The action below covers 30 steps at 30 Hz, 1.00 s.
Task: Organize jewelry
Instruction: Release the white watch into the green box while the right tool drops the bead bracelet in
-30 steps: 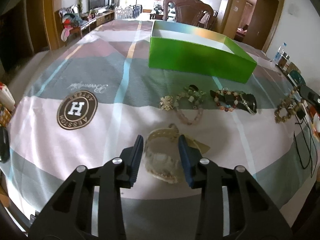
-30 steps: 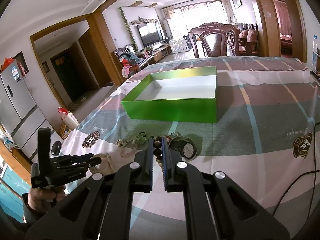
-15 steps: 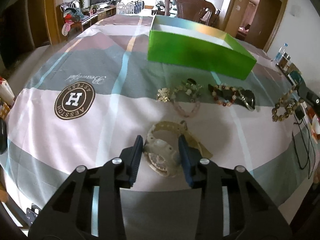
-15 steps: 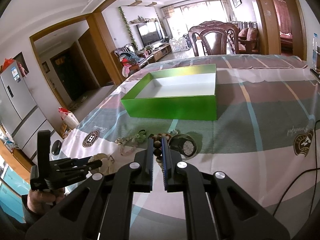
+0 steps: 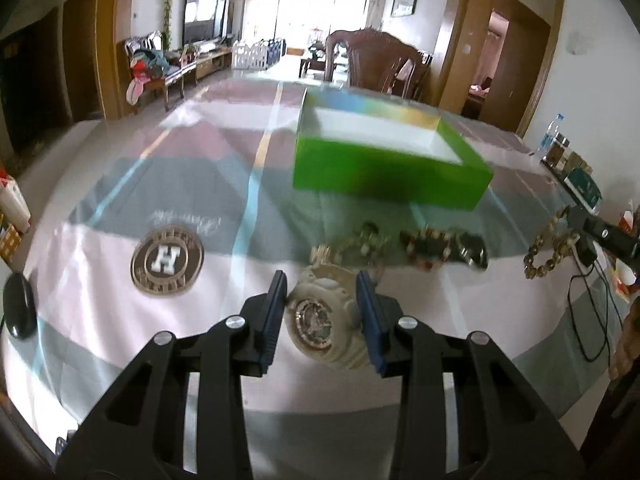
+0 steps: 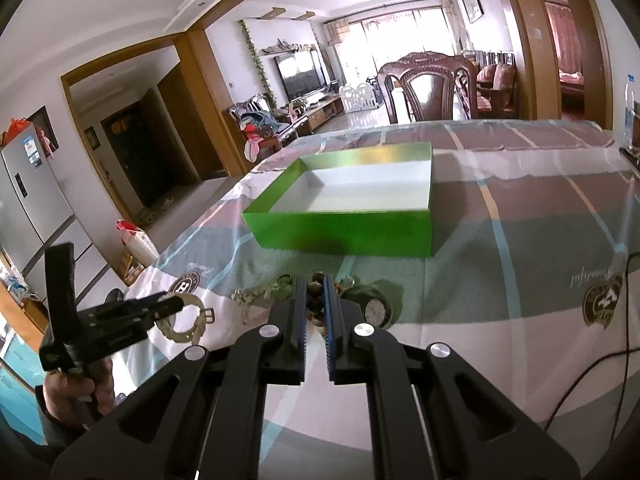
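Note:
My left gripper (image 5: 321, 284) is shut on a cream wristwatch (image 5: 320, 318) and holds it above the tablecloth; the watch face points at the camera. In the right wrist view the left gripper (image 6: 172, 304) shows at the left with the watch strap (image 6: 188, 320) hanging from it. An open green box (image 5: 384, 152) with a white inside stands beyond; it also shows in the right wrist view (image 6: 348, 208). Bead bracelets (image 5: 428, 242) and a dark watch (image 6: 374, 308) lie in a row before the box. My right gripper (image 6: 315, 292) is nearly shut and empty, above the bead bracelets (image 6: 316, 292).
A brown bead bracelet (image 5: 552, 248) lies at the right by black cables (image 5: 596, 312) and small bottles (image 5: 560, 152). A black mouse (image 5: 18, 308) sits at the table's left edge. A wooden chair (image 6: 428, 88) stands behind the table.
My left gripper closed around the cream watch and lifted it off the cloth, tilting up toward the box. My right gripper stayed nearly still.

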Each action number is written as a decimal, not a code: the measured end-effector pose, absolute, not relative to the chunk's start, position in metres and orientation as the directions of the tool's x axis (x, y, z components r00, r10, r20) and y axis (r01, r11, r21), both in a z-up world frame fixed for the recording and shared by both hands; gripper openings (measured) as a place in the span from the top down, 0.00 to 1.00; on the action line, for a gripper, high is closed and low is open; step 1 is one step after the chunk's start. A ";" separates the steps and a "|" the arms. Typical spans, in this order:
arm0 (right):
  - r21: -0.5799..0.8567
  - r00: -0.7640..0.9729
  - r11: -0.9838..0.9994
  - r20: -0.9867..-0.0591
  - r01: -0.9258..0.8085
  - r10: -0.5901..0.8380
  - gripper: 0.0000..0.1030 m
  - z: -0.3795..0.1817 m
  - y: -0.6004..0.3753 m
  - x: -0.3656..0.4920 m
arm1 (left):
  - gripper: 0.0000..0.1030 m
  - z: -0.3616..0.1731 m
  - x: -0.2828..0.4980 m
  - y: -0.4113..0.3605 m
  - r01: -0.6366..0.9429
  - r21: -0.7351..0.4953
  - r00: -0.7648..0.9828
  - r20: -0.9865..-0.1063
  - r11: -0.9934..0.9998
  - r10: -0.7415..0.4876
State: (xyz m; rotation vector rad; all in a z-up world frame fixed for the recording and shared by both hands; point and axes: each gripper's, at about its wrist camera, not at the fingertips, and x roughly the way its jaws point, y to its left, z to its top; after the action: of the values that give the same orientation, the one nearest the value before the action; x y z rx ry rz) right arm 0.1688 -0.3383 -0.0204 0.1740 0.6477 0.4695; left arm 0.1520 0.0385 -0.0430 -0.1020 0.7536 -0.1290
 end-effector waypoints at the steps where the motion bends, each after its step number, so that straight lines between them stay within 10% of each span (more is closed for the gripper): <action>1: 0.297 0.700 0.881 -0.535 -0.368 0.473 0.92 -0.017 -0.338 0.171 | 0.66 -0.035 0.155 0.037 0.088 -0.140 0.730 -0.665 0.986 -0.159; 9: 0.226 0.741 0.886 -0.487 -0.404 0.462 0.92 0.036 -0.327 0.227 | 0.67 0.044 0.210 0.016 0.168 -0.109 0.801 -0.564 0.980 -0.200; 12: 0.220 0.756 0.899 -0.486 -0.380 0.438 0.92 0.046 -0.325 0.272 | 0.82 0.063 0.253 0.009 0.185 -0.111 0.804 -0.555 0.976 -0.215; 18: 0.278 0.719 0.916 -0.569 -0.288 0.399 0.92 0.002 -0.328 0.359 | 0.85 0.029 0.354 -0.005 0.166 -0.114 0.715 -0.670 0.980 -0.199; 20: 0.261 0.707 0.935 -0.613 -0.240 0.353 0.89 -0.021 -0.329 0.374 | 0.53 0.008 0.373 -0.003 0.128 -0.117 0.689 -0.704 0.985 -0.173; 23: 0.265 0.721 0.944 -0.612 -0.199 0.324 0.43 -0.032 -0.336 0.367 | 0.15 0.007 0.353 0.015 0.083 -0.167 0.754 -0.634 0.983 -0.171; 27: 0.288 0.866 0.937 -0.396 -0.198 0.305 0.06 0.010 -0.356 0.290 | 0.04 0.036 0.272 0.047 0.057 -0.214 0.893 -0.426 0.975 -0.146; 30: 0.244 0.926 0.950 -0.273 -0.194 0.259 0.03 0.028 -0.364 0.225 | 0.04 0.036 0.218 0.064 0.064 -0.243 0.926 -0.347 0.968 -0.149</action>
State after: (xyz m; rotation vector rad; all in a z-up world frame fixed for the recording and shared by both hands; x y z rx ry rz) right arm 0.2253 -0.3644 0.0279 0.2159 0.3081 0.2340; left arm 0.2182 0.0645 0.0359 -0.2310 0.3720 -0.1103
